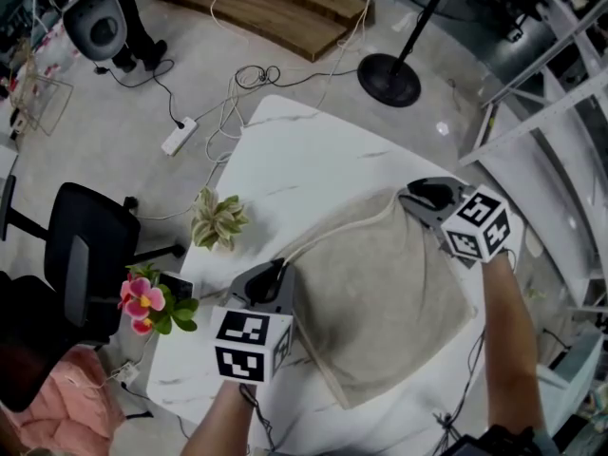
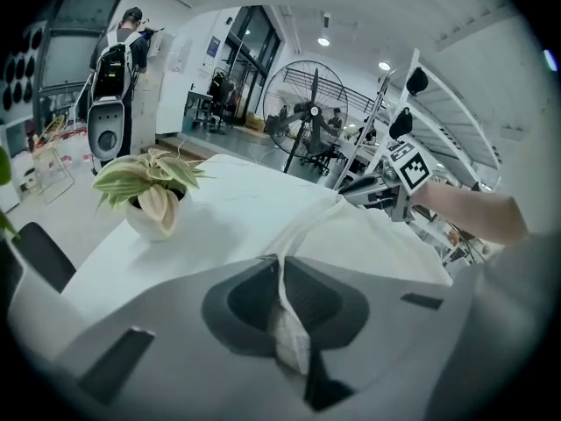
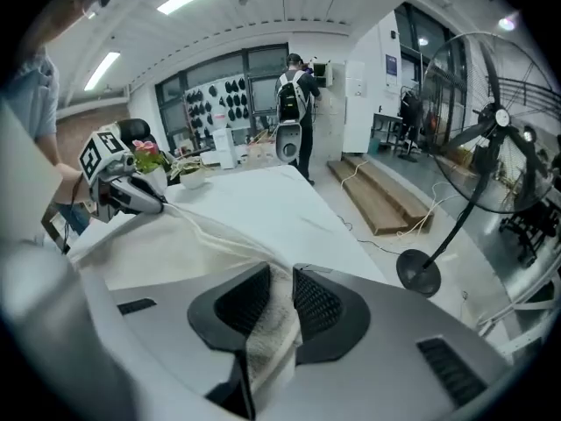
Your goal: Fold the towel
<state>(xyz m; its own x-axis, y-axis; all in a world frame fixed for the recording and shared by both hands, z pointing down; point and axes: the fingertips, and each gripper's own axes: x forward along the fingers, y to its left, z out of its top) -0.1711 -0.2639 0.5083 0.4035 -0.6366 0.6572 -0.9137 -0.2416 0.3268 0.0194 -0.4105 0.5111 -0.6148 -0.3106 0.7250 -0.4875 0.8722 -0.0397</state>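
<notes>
A beige towel point(image 1: 380, 302) lies folded on the white marble table point(image 1: 285, 160), its far edge lifted into a taut line between my two grippers. My left gripper point(image 1: 275, 274) is at the towel's left corner, shut on it; in the left gripper view the thin towel edge point(image 2: 282, 296) runs between the pads of that gripper point(image 2: 280, 274). My right gripper point(image 1: 420, 198) holds the far right corner. In the right gripper view a thick bunch of towel point(image 3: 272, 323) fills the narrow gap of the right gripper point(image 3: 282, 292), and the pads press on it.
A small potted plant point(image 1: 217, 221) stands on the table's left side, and a pot of pink flowers point(image 1: 142, 304) near its left corner. A black chair point(image 1: 85, 255), a power strip point(image 1: 178, 136) with cables and a fan's base point(image 1: 389, 79) are on the floor around the table.
</notes>
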